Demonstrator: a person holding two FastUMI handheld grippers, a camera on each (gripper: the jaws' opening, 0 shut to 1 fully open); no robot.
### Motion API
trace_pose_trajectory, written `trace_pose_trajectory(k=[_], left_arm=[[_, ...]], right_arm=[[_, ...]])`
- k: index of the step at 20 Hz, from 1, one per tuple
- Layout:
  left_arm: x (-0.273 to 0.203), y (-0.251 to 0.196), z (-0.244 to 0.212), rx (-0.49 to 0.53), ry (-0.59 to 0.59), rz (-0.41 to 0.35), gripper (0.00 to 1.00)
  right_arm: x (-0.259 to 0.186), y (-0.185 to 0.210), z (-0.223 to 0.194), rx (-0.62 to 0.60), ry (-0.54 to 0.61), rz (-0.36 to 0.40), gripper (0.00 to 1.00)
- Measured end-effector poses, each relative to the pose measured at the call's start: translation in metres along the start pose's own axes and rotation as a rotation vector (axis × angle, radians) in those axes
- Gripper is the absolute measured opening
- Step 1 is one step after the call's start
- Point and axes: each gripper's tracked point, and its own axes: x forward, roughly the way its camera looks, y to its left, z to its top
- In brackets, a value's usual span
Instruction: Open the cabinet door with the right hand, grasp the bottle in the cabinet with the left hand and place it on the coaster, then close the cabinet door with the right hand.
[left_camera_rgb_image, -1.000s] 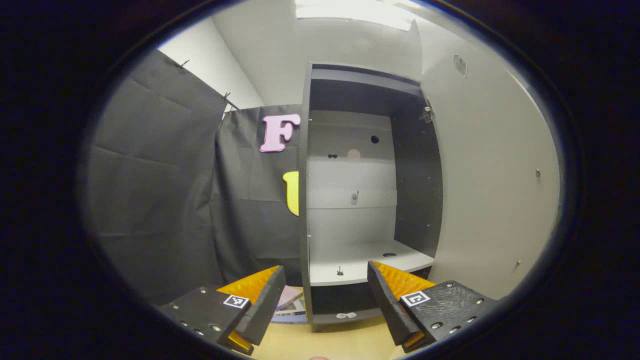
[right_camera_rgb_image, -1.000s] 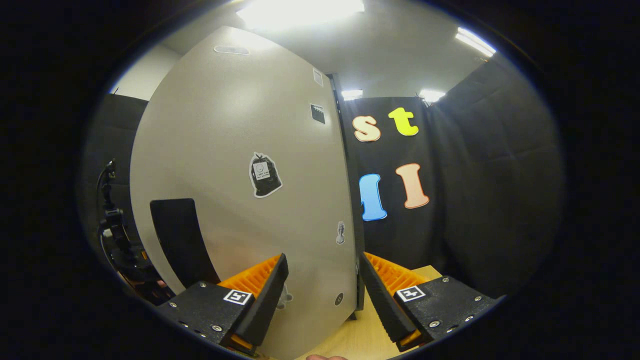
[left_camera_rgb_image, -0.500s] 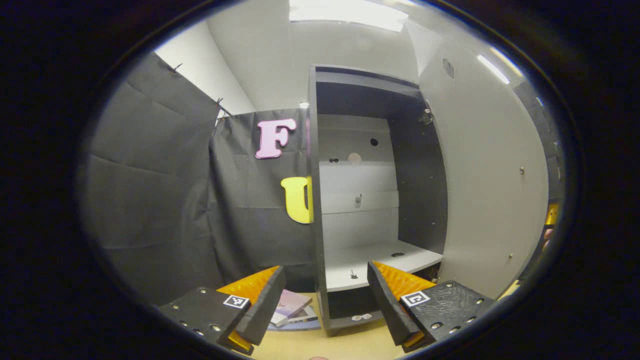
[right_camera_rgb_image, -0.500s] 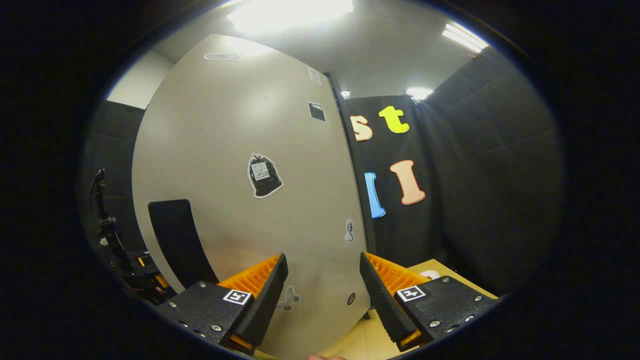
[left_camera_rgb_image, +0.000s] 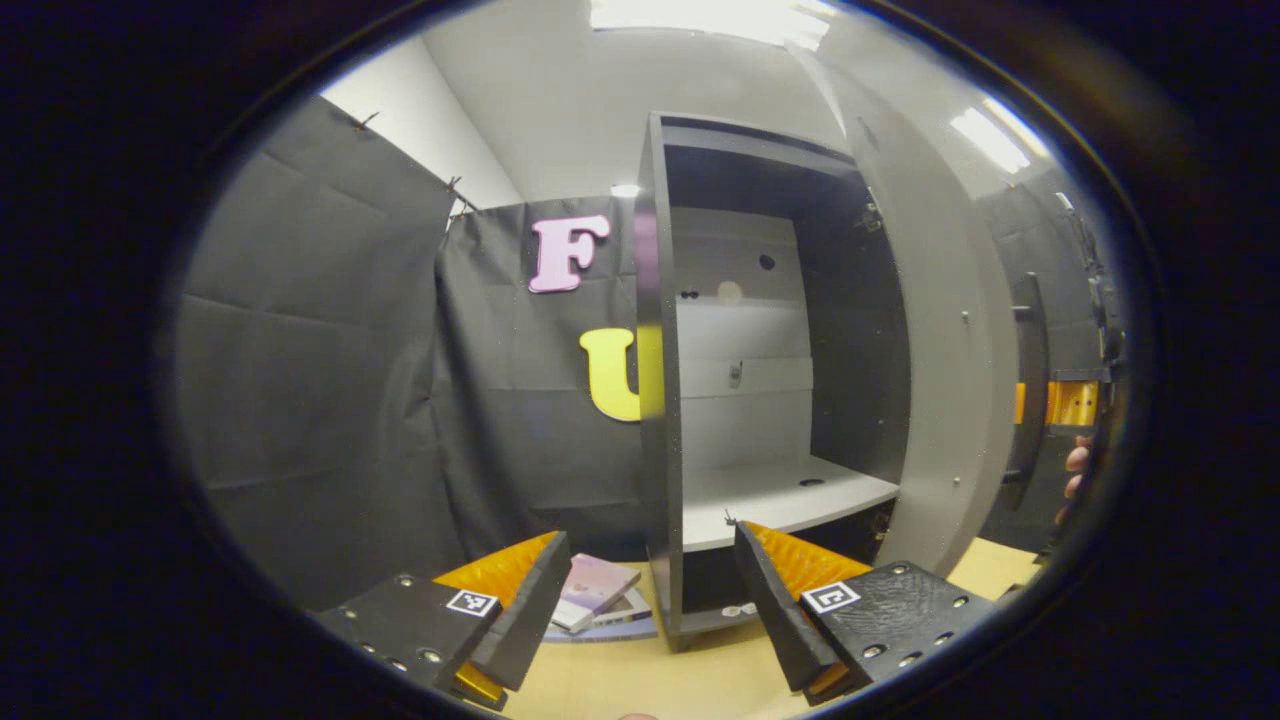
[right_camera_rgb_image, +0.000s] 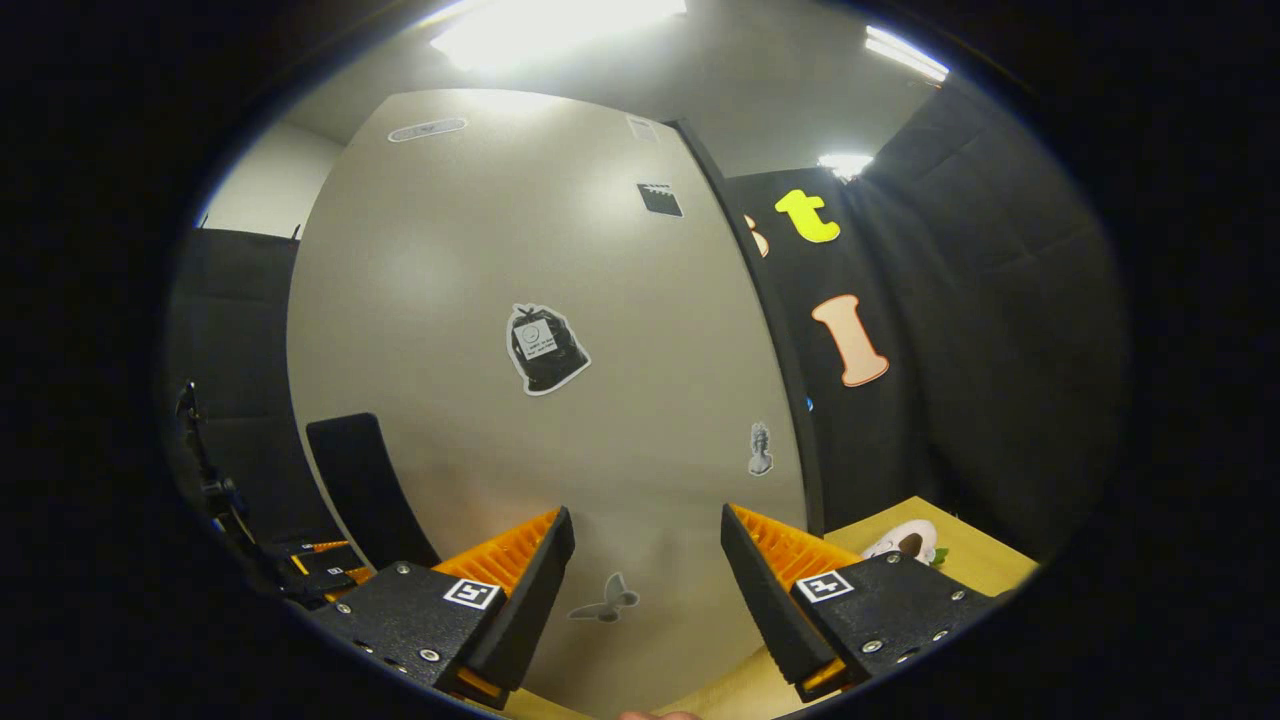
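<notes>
Left tongs (left_camera_rgb_image: 645, 590): released, jaws spread, nothing between them; they hang low over the table (left_camera_rgb_image: 640, 685), facing the cabinet (left_camera_rgb_image: 660, 400).

Right tongs (right_camera_rgb_image: 645, 585): released, jaws spread and empty, close before the outer face of the cabinet door (right_camera_rgb_image: 560, 300). Whether they touch it cannot be told.

Cabinet door: swung partly open on the right side in the left gripper view, stickers on its face.

Cabinet interior: white shelf (left_camera_rgb_image: 780, 495), bare apart from small marks. No bottle can be made out on it.

Coaster: not identified. A small pale object (right_camera_rgb_image: 905, 542) lies on the table to the right of the door; books (left_camera_rgb_image: 595, 590) lie left of the cabinet.

Judged step: closing the door.

Risks: a push at the free edge may slam the door or rock the cabinet; a glancing push may slide off the smooth panel; the left tongs near the opening could be struck by the door.
</notes>
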Motion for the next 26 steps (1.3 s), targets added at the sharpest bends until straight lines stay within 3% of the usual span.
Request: trace_pose_trajectory(k=[4, 6, 10, 11, 13, 14, 16, 17, 18, 24, 25, 26], left_arm=[[-0.008, 0.0, 0.014, -0.03, -0.015, 0.048, 0.94], [-0.011, -0.003, 0.028, -0.034, -0.026, 0.066, 0.94], [-0.021, -0.02, 0.07, -0.072, -0.075, 0.07, 0.94], [-0.024, -0.024, 0.082, -0.083, -0.088, 0.074, 0.97], [-0.028, -0.031, 0.102, -0.094, -0.107, 0.083, 0.94], [-0.025, -0.038, 0.111, -0.093, -0.111, 0.079, 0.98], [-0.023, -0.054, 0.126, -0.082, -0.144, 0.065, 0.95], [-0.025, -0.06, 0.129, -0.065, -0.153, 0.077, 0.93], [-0.025, -0.066, 0.128, -0.047, -0.155, 0.088, 1.0], [-0.012, -0.104, 0.099, -0.049, -0.106, 0.071, 1.0], [-0.012, -0.103, 0.097, -0.039, -0.099, 0.083, 0.87], [-0.009, -0.1, 0.092, -0.032, -0.093, 0.095, 1.0]], right_arm=[[-0.009, -0.008, 0.011, -0.03, -0.017, 0.011, 0.94], [-0.015, -0.026, 0.018, -0.073, -0.028, -0.039, 0.95], [-0.027, -0.045, 0.027, -0.127, -0.024, -0.092, 0.95], [-0.029, -0.046, 0.03, -0.122, -0.025, -0.096, 0.95], [-0.029, -0.045, 0.036, -0.131, -0.03, -0.094, 0.95], [-0.029, -0.047, 0.04, -0.147, -0.034, -0.105, 0.95], [-0.03, -0.046, 0.042, -0.17, -0.032, -0.096, 0.95], [-0.031, -0.046, 0.044, -0.177, -0.031, -0.093, 0.95], [-0.033, -0.045, 0.044, -0.186, -0.028, -0.086, 0.95], [-0.039, -0.053, 0.031, -0.198, 0.009, -0.073, 0.95], [-0.04, -0.056, 0.028, -0.2, 0.015, -0.078, 0.95], [-0.041, -0.057, 0.027, -0.196, 0.02, -0.075, 0.95]])
